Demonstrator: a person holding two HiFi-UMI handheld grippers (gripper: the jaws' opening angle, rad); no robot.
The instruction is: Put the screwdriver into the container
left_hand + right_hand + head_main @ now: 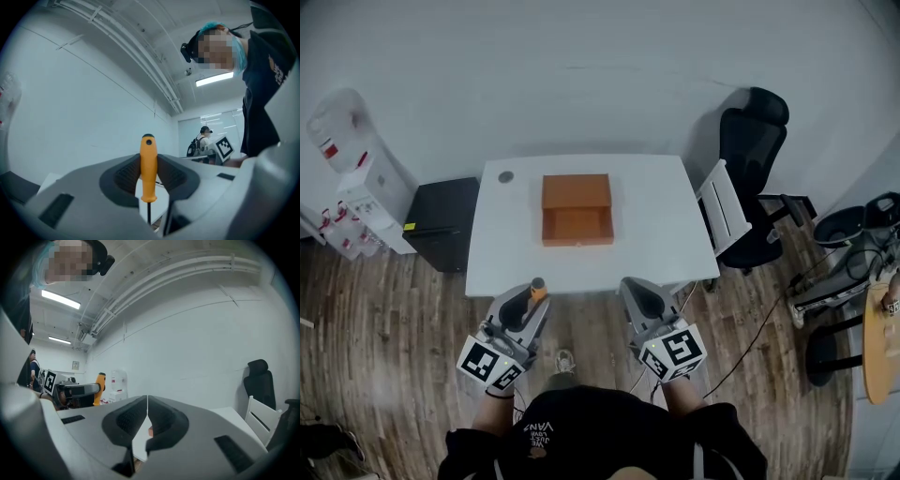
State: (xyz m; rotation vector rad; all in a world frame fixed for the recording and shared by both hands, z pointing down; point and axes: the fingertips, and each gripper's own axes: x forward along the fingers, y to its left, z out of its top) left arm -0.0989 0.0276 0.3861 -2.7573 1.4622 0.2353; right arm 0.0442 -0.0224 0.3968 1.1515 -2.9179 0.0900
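Left gripper (pixel 529 294) of mine is clamped on the orange plastic-handled screwdriver (pixel 148 171), handle up, thin metal shaft poking down between the pads. Right gripper (pixel 147 405) has its 2 jaws pressed together, nothing in them. Both hang just short of the white rectangular table (pixel 656 234). On it sits the open orange-brown box container (pixel 577 225), well apart from the screwdriver.

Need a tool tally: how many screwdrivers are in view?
1. The orange-handled screwdriver stands clamped in the left gripper, near the table's front edge; another could hide inside the container.
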